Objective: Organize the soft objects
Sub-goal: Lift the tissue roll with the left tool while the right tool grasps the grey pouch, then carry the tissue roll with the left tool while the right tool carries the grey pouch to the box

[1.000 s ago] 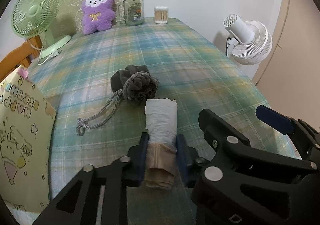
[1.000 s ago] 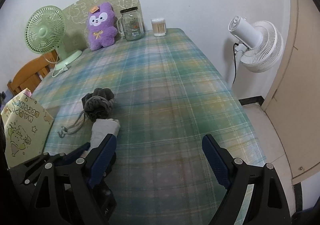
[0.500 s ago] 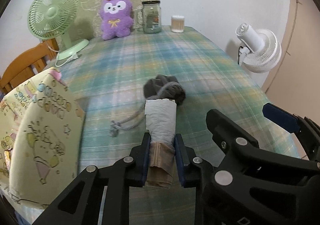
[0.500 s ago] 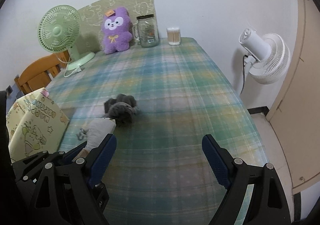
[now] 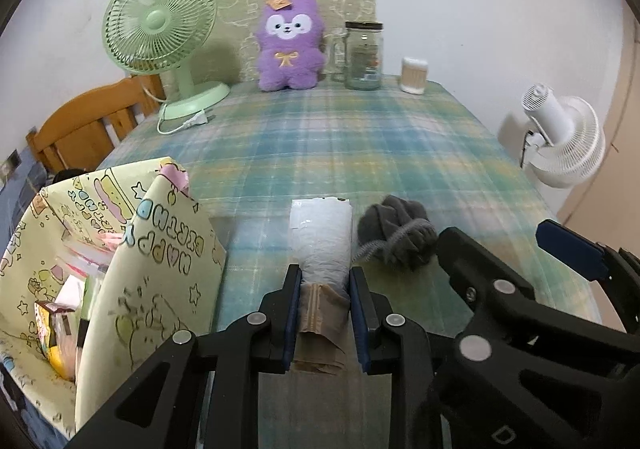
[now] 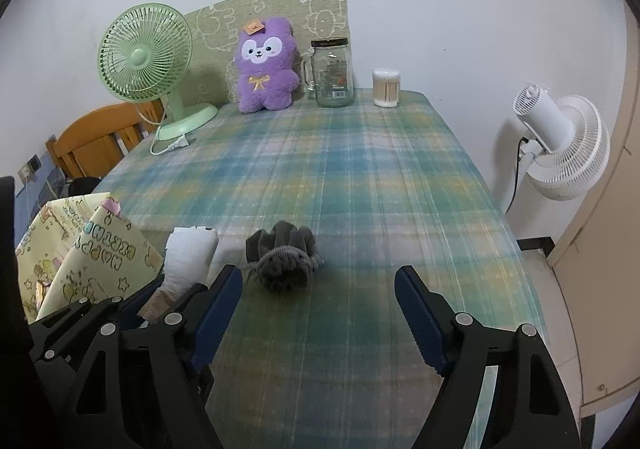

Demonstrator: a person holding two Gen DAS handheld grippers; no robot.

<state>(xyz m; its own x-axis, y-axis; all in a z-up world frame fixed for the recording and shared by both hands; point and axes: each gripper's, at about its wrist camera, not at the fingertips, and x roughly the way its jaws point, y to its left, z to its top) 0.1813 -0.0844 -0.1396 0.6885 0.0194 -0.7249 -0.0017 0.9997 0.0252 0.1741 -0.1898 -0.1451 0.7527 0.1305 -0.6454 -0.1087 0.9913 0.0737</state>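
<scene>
Table under a blue-green-yellow plaid cloth fills the right wrist view. On it: a mint-green desk fan at 10 o'clock with its plug and cord loose beside the base, a purple plush bear at 11, a clear glass handled jar at 12, a small tub of cotton swabs just right. Dark grey drawstring pouch sits near the front edge, at 6.

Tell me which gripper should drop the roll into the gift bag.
Left. The left gripper is already shut on the roll, right beside the open gift bag. The right gripper is open and empty, facing the grey pouch.
</scene>
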